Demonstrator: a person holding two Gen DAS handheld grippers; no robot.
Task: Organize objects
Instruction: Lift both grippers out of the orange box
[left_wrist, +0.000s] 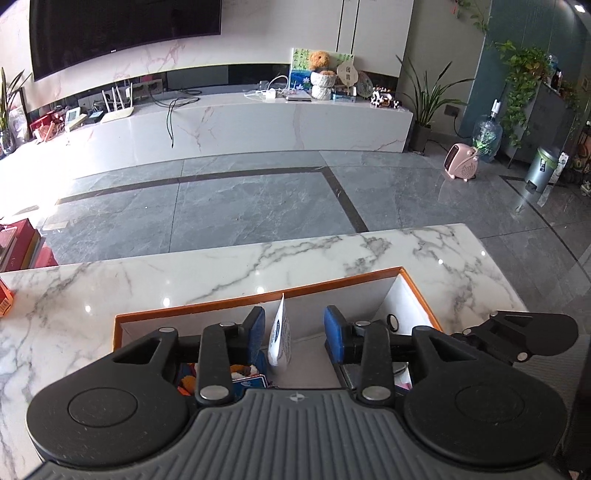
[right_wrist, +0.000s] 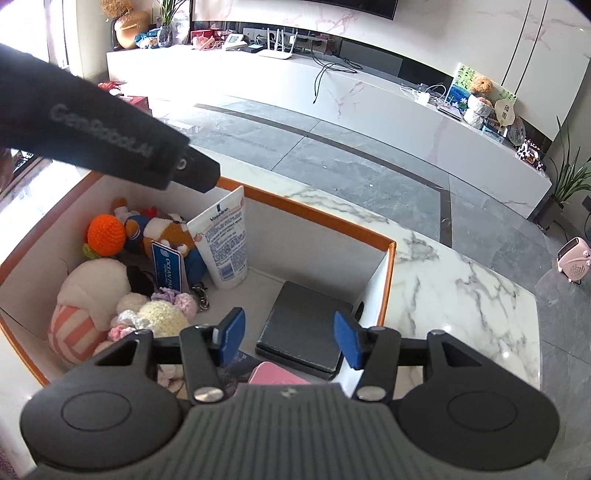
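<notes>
On the marble table (left_wrist: 221, 273), the box (right_wrist: 317, 201) holds a tube (right_wrist: 225, 243) standing between the left gripper's (left_wrist: 294, 334) parted, untouching jaws; a brush could topple it. The right gripper's (right_wrist: 290, 338) jaws gape empty.

Beyond the counter (left_wrist: 258, 266), well ahead of the claw, a grey marble floor (left_wrist: 258, 206) stretches to a long white TV bench (left_wrist: 258, 122). A dark television (left_wrist: 122, 29) hangs on the wall above it. On the bench, ahead and left of the claw, stands a white router (left_wrist: 118, 107), and a black cable (left_wrist: 173, 114) trails over the front edge. Farther right sit a brown plush toy (left_wrist: 319, 59) and a painted picture (left_wrist: 301, 70). Far to the right on the floor are a pink heater (left_wrist: 461, 160), a water bottle (left_wrist: 487, 136), a potted plant (left_wrist: 428, 103) and a metal bin (left_wrist: 541, 168).
</notes>
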